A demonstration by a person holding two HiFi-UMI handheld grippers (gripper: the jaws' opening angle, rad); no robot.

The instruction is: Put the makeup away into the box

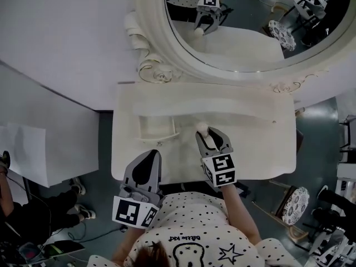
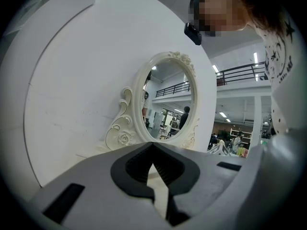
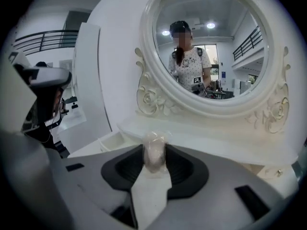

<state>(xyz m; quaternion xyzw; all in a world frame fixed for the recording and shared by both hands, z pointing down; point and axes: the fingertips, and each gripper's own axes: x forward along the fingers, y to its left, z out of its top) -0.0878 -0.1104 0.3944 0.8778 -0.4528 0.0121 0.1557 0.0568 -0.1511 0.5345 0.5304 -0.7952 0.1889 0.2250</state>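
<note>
A pale, egg-shaped makeup sponge [image 1: 201,128] in clear wrap is pinched between my right gripper's pads [image 1: 204,133], raised above the white vanity table [image 1: 256,149]. In the right gripper view the sponge [image 3: 155,151] sits upright between the dark pads of the right gripper [image 3: 155,161]. A small white open box [image 1: 142,130] stands on the table just left of the sponge. My left gripper [image 1: 150,156] hangs over the table's front edge, below the box, its jaw tips together and nothing between them [image 2: 153,146].
An oval mirror [image 1: 245,43] in an ornate white frame rises behind the table and reflects the right gripper and sponge. A raised ledge [image 1: 222,102] runs along the table's back. A white wall panel [image 1: 50,43] stands at the left. A patterned stool [image 1: 295,204] is at the right.
</note>
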